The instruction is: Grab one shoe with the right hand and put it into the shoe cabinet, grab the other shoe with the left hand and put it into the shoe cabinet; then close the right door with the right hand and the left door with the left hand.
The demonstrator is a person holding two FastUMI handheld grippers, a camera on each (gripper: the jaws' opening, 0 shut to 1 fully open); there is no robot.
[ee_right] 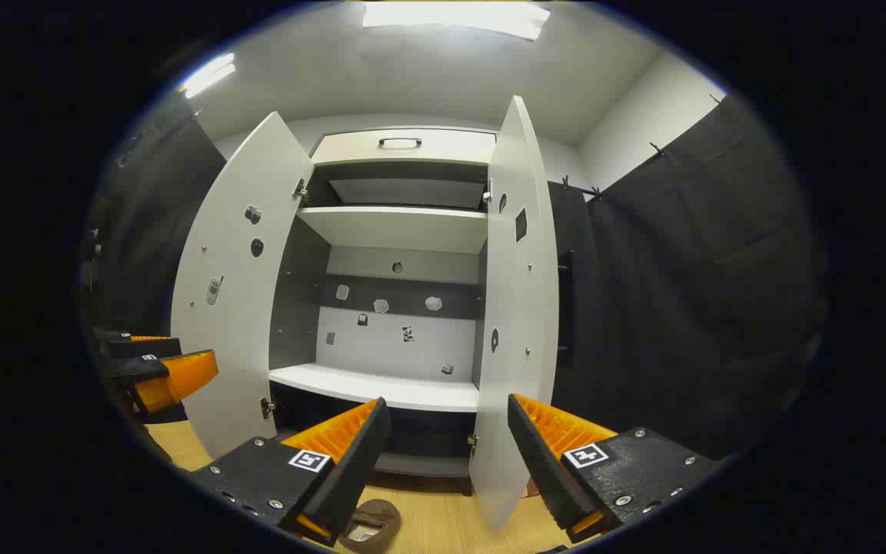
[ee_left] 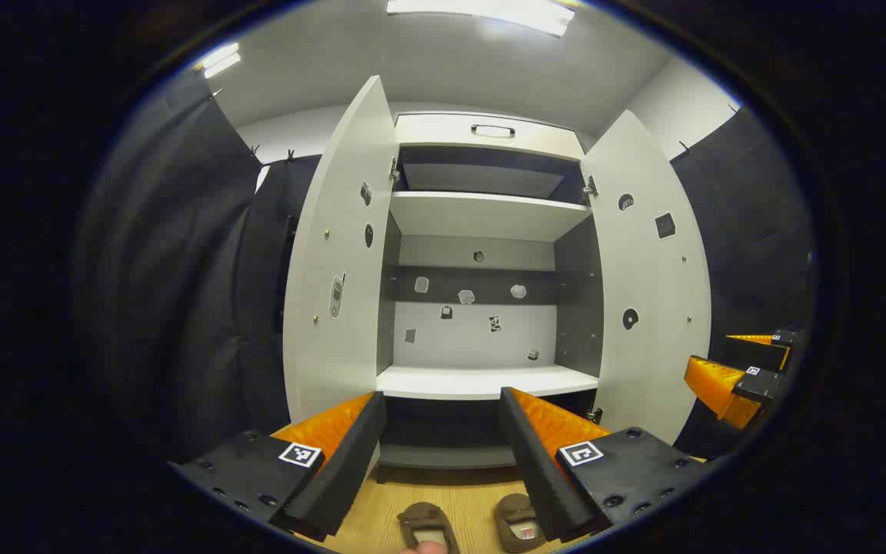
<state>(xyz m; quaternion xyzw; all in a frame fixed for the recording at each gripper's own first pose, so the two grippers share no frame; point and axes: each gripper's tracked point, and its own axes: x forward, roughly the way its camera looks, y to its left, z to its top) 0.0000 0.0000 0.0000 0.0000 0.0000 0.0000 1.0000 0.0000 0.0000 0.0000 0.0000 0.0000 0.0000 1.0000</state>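
Two brown shoes lie side by side on the wooden floor in front of the white shoe cabinet (ee_left: pixel 489 215): the left shoe (ee_left: pixel 426 523) and the right shoe (ee_left: pixel 517 523). My left gripper (ee_left: pixel 443 400) hangs open above them with nothing between its fingers, pointing into the cabinet. Both doors stand wide open, the left door (ee_left: pixel 335 261) and the right door (ee_left: pixel 647 285). In the right gripper view my right gripper (ee_right: pixel 448 404) is open and holds nothing, with one brown shoe (ee_right: pixel 370 525) on the floor below its left finger and the right door's (ee_right: pixel 516 323) edge just ahead.
Inside the cabinet are a white lower shelf (ee_left: pixel 489 381), an upper shelf (ee_left: pixel 485 214) and a dark gap at the bottom. A drawer with a handle (ee_left: pixel 492 131) tops it. Black cloth walls flank both sides. The right gripper (ee_left: pixel 727 362) floats beside the right door; the left gripper (ee_right: pixel 174 355) is beside the left door (ee_right: pixel 228 308).
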